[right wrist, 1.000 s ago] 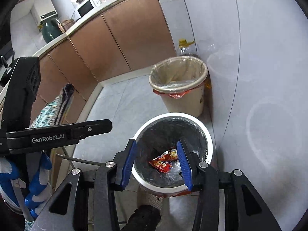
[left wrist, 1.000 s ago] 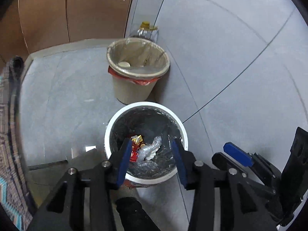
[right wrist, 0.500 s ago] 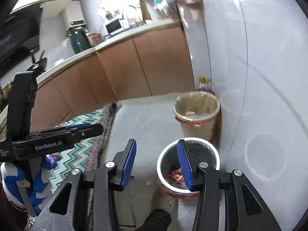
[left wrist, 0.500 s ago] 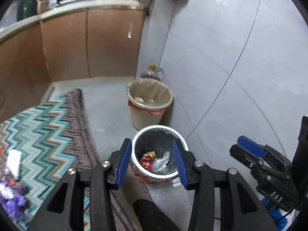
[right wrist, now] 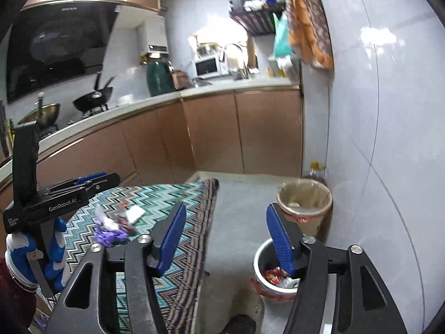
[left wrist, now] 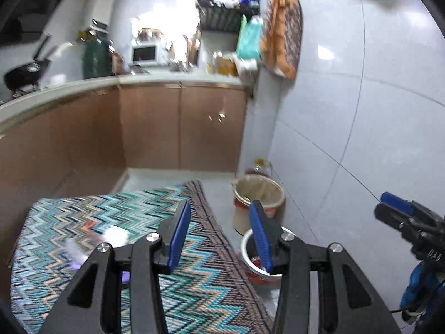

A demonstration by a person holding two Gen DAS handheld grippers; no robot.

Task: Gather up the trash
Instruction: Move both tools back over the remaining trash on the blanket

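My left gripper (left wrist: 219,236) is open and empty, held high over the edge of a zigzag-patterned cloth (left wrist: 83,222). My right gripper (right wrist: 225,239) is open and empty, above the floor beside that cloth (right wrist: 155,194). A white-rimmed bin (right wrist: 261,258) with a black liner holds red wrappers (right wrist: 272,274) and clear plastic; it also shows in the left wrist view (left wrist: 246,243). Loose trash lies on the cloth: a purple crumpled piece (right wrist: 108,232), a white packet (right wrist: 135,213) and a blurred white piece (left wrist: 115,233).
A tan bin (right wrist: 306,206) with a beige liner stands behind the white bin by the wall, an oil bottle (right wrist: 317,169) behind it. Brown cabinets (right wrist: 222,139) with a cluttered counter run along the back. A tiled wall (right wrist: 389,139) is on the right.
Both grippers have risen and tilted up away from the white bin, which now sits low in view. The patterned cloth and its trash have come into view. Both stay open.
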